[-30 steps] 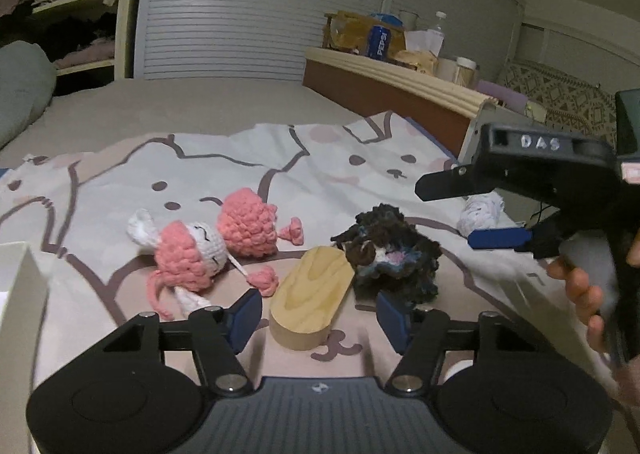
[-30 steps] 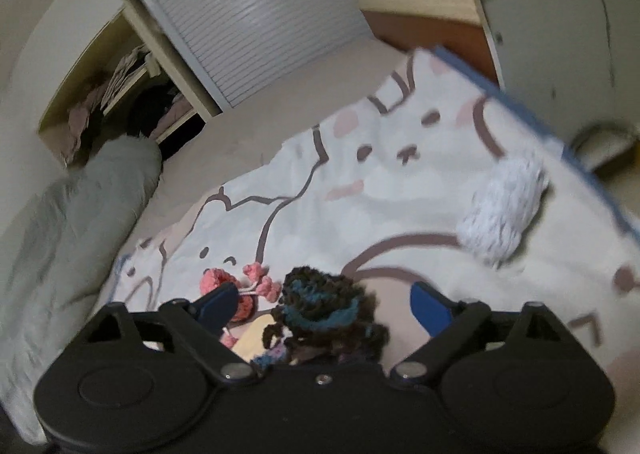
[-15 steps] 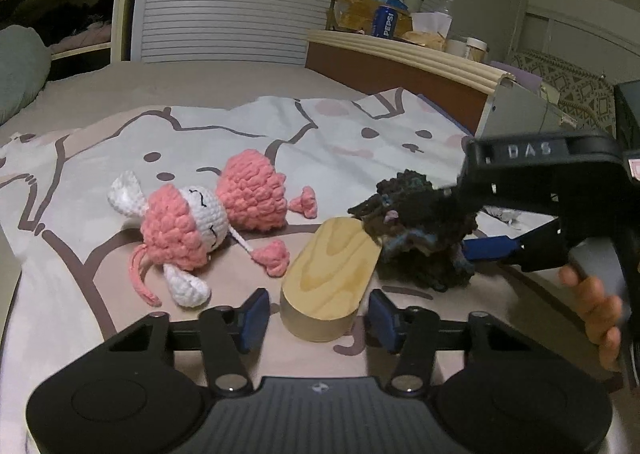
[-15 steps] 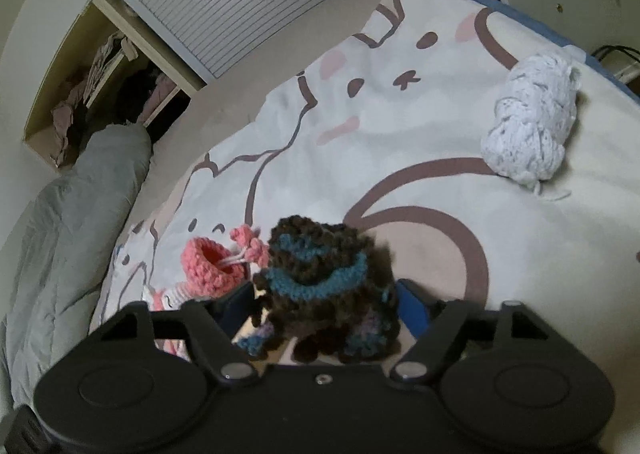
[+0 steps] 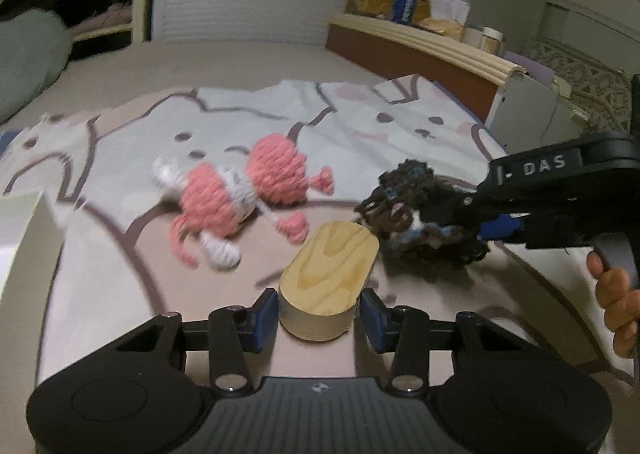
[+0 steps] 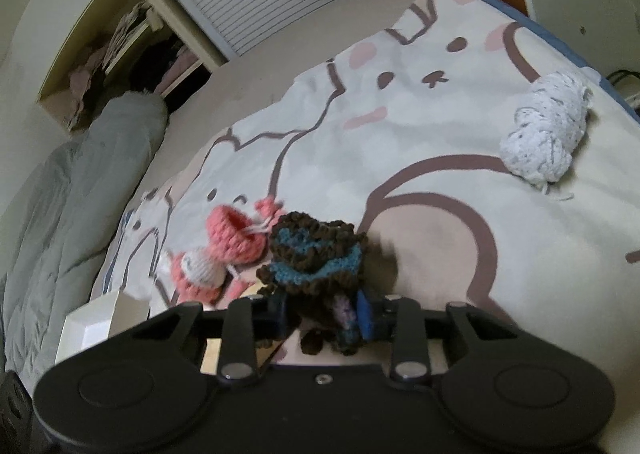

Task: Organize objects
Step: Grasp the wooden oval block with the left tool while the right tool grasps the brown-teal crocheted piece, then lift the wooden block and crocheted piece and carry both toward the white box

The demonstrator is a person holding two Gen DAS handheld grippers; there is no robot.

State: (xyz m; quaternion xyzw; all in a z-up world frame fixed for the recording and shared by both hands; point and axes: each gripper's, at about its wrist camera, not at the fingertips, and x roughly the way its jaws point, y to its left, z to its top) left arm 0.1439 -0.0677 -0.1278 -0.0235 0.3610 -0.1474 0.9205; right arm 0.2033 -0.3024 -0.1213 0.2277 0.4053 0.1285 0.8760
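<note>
Two hand-held grippers are working over a bed covered by a cartoon-cat blanket (image 5: 248, 121). The left hand-held gripper (image 5: 318, 314) is closing its blue pads against the two long sides of a wooden oval block (image 5: 330, 276), gripping only its near end while the block is lying flat on the blanket. The block's long axis is running away from the camera and slightly to the right, its far rounded end pointing toward a dark brown and blue crochet toy (image 5: 420, 221). The right hand-held gripper (image 6: 324, 312) is clamping that crochet toy low down, with most of the yarn bulging above the pads; it is sitting just beside the block's far end. A pink and white crochet doll (image 5: 240, 201) is lying close to the left of the block, and a white yarn ball (image 6: 544, 129) is resting well apart toward the blanket's edge. Risks appear to be building: because the block is being held at one end only, its far end is likely to sag or twist out when raised, and it could knock the doll's foot. The soft toy is being pinched by loose yarn, so it may slip or snag. The two grippers are crowding each other, so they could collide.
</note>
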